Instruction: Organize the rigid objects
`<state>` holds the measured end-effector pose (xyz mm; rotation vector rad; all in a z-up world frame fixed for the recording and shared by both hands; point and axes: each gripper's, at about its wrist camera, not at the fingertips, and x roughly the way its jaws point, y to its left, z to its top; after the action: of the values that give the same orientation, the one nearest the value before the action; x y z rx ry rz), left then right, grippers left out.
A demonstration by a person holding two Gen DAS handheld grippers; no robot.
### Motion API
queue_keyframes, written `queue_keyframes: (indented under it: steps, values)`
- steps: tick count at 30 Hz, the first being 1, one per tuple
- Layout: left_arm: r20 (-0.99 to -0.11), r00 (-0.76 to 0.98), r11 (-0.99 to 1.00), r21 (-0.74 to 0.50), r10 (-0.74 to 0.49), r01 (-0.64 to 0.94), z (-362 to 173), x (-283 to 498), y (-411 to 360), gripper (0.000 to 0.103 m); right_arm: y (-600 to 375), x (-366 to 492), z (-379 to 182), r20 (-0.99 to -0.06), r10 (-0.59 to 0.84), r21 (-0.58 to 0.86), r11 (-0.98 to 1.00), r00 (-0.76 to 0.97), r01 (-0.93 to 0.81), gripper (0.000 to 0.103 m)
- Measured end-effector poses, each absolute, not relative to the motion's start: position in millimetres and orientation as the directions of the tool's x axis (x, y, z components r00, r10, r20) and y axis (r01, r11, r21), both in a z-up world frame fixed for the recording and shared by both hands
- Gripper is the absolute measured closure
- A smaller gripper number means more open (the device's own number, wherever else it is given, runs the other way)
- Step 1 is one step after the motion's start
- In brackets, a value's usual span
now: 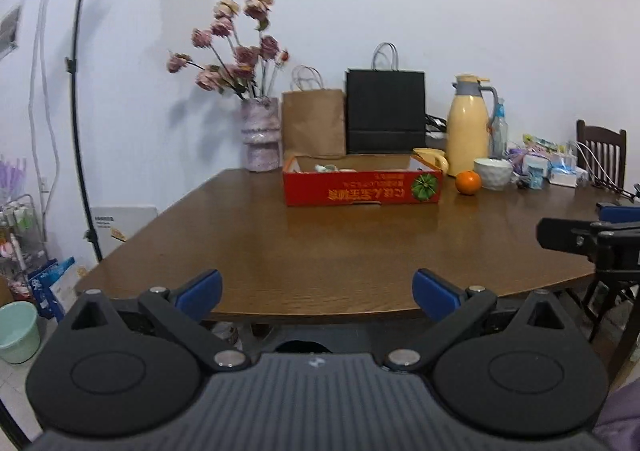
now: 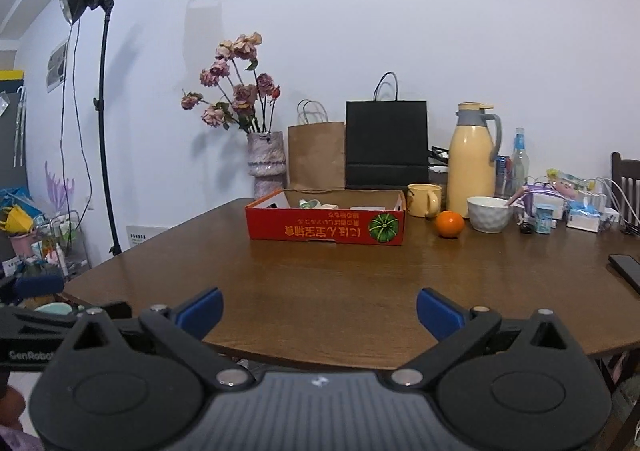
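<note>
Not much readable here. "GenRobot" in pale letters, cut off at the frame edge, on the black arm of the left tool [image 2: 40,315] sticking in from the left side of the right tool's view. Yellow CJK-looking lettering, printed upside down, on the front of the red box [image 2: 326,229] straight ahead across the desk [image 2: 320,283], next to a green pumpkin picture; too small and blurry to make out. Same print visible from the left tool's view, equally unreadable.
</note>
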<state>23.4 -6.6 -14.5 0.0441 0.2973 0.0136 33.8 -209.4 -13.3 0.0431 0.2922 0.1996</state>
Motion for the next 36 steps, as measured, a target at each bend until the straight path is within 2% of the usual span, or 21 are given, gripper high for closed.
queue_keyframes:
  steps: [6,36]
  values:
    - [-0.230,0.972,0.999,0.039,0.042,-0.034,-6.2,15.4,-3.7,0.000,-205.3,25.0,-13.2,-0.264,0.202,0.052,0.979,0.943,-0.195,0.000]
    - [-0.223,0.975,0.999,0.045,0.018,-0.009,-4.7,17.7,-4.9,0.000,-205.7,30.2,-13.6,-0.248,0.206,0.063,0.979,0.947,-0.196,0.000]
